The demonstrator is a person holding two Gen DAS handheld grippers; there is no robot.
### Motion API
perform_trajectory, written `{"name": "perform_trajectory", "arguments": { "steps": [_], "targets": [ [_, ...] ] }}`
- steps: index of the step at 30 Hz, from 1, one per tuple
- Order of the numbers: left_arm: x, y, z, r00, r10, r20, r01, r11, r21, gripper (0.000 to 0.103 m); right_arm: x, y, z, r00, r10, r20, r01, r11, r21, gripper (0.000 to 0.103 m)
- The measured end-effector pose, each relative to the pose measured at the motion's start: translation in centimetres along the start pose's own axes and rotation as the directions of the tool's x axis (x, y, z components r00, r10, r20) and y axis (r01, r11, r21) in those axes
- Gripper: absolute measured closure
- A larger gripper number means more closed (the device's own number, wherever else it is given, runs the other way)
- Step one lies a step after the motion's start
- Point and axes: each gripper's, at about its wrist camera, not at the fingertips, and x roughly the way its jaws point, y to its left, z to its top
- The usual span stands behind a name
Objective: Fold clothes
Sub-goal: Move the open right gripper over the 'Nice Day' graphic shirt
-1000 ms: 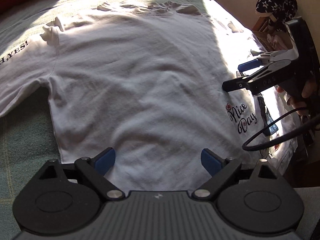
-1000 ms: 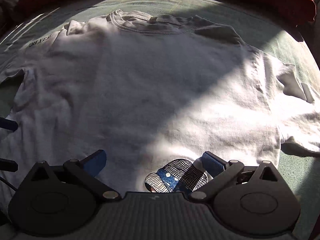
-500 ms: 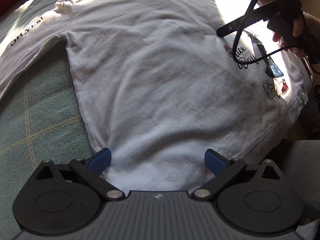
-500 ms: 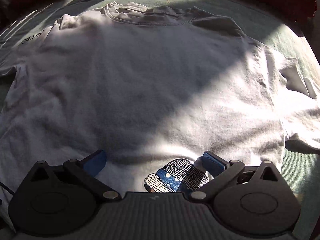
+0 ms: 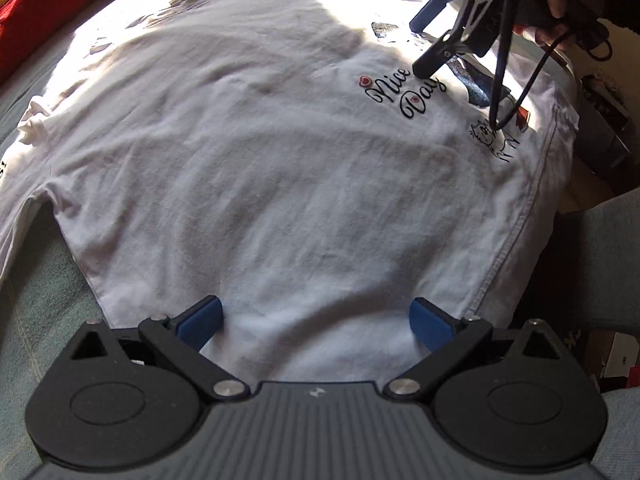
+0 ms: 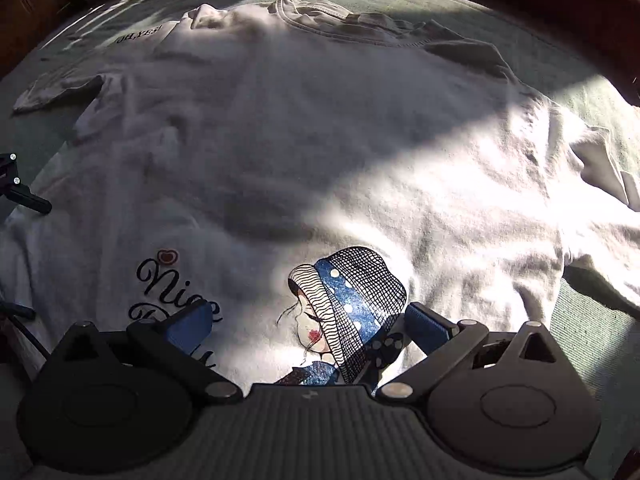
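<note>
One white T-shirt (image 6: 304,152) flat, collar far, hem near.

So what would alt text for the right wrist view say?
A white T-shirt lies spread flat on a green cover, printed with a girl in a blue headscarf and "Nice Day". The open right gripper hovers over the print.

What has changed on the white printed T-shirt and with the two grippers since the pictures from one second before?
Both grippers shifted over the white printed T-shirt: the right gripper now shows the whole hat-girl print and the "Nice Day" lettering; the left gripper now sees the hem corner. The left jaws have just been opening a little, nothing between them. Nothing was grasped or released. The shirt stays flat on the green bedcover.
</note>
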Motion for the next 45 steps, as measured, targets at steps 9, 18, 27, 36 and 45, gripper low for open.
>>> {"name": "perform_trajectory", "arguments": {
  "steps": [9,18,27,36,45],
  "targets": [
    [-2.4,0.0,0.1,1.000,0.028,0.000,-0.028,0.997,0.068,0.004,-3.4,-0.7,-4.2,0.997,-0.043,-0.062,0.042,0.999,-0.012,0.000],
    [0.3,-0.9,1.7,0.998,-0.023,0.063,0.008,0.975,0.223,0.004,-2.0,1.8,-5.8,0.997,-0.011,-0.072,-0.004,0.978,-0.210,0.000],
    [-1.6,-0.6,-2.1,0.998,0.000,-0.063,0.008,0.991,0.133,0.005,-4.1,1.5,-9.8,0.980,-0.052,-0.191,0.018,0.984,-0.178,0.000],
    [-2.1,4.4,6.3,0.971,0.071,0.229,-0.092,0.993,0.080,0.005,-3.1,3.1,-1.6,1.000,-0.008,0.024,0.012,0.981,-0.192,0.000],
    [1.9,7.9,5.5,0.982,0.043,0.182,-0.020,0.992,-0.126,0.004,0.2,2.8,-0.2,1.000,-0.006,-0.004,0.005,0.987,-0.161,0.000]
  ]
}}
